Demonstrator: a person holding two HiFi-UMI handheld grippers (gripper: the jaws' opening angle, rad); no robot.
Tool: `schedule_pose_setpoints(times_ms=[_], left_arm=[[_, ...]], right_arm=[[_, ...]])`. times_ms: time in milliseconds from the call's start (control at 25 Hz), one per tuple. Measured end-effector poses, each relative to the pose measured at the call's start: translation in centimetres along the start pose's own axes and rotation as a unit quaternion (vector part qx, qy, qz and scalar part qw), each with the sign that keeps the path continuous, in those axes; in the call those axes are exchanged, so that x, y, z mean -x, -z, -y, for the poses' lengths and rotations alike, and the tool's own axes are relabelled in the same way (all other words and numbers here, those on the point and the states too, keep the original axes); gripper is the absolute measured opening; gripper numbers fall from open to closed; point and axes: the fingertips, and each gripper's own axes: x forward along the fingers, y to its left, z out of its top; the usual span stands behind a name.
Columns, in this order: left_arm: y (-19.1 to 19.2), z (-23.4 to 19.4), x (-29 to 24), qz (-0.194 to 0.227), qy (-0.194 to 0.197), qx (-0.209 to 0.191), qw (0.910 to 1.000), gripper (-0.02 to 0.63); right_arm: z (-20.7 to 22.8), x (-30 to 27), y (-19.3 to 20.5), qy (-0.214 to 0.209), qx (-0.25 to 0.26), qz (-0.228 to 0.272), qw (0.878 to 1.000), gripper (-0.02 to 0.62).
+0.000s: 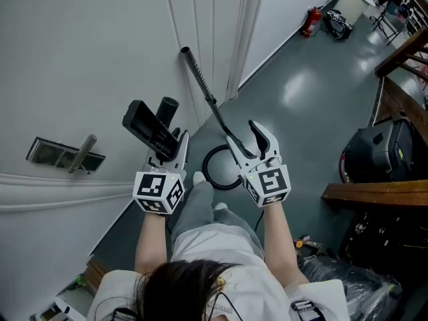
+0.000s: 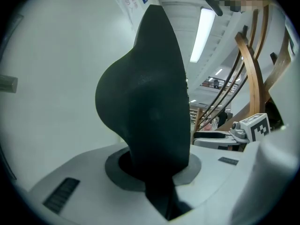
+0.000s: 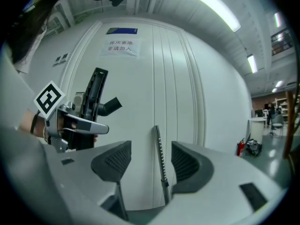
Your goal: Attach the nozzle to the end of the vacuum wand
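White panelled wall (image 1: 100,52) fills the left of the head view and meets a glossy grey floor (image 1: 314,105), where a red fire extinguisher (image 1: 311,21) stands far off. A slim dark grey vacuum wand with a notched side (image 1: 199,80) seems to lean on the wall. Its long axis runs from its open upper end, at the top of the head view, down and to the right toward a black hose loop (image 1: 212,158) on the floor. In the right gripper view it stands nearly upright. The flat black plastic nozzle with a short round neck (image 1: 148,127) is clamped in the left gripper (image 1: 167,147). Its long body slants up and to the left, and its neck angles toward the wand, well apart from it. The right gripper (image 3: 151,159) is released, its ribbed pads spread with the wand seen in the gap, touching neither. Both bare forearms reach forward from the body side by side, with the grippers held close to level.
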Motion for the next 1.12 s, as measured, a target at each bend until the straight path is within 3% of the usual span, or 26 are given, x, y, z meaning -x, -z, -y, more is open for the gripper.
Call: schedule_pose_setpoints(times_ms=[240,520,880,1120], left_arm=[[0.2,-2.5,-2.7,-0.03,-0.002,-0.015,0.9994,0.077],[0.7,-5.8,-5.5,-0.053,0.01,-0.023,0.9983,0.077],[1.2,-6.9,-8.5,-0.083,0.056,-0.046,0.9939,0.077],[1.5,-7.0,-9.1,-0.095,0.061,-0.045,0.9926,0.077]], right_arm=[[1.9,-5.8,1.8,-0.025,0.011,-0.04,0.999,0.273],[2.5,-11.6,3.7,-0.023,0.01,-0.073,0.997,0.279],[3.9,-18.2,5.4,-0.031,0.021,-0.099,0.994,0.285],[4.1,-20.7,6.3,-0.048,0.028,-0.113,0.992,0.287]])
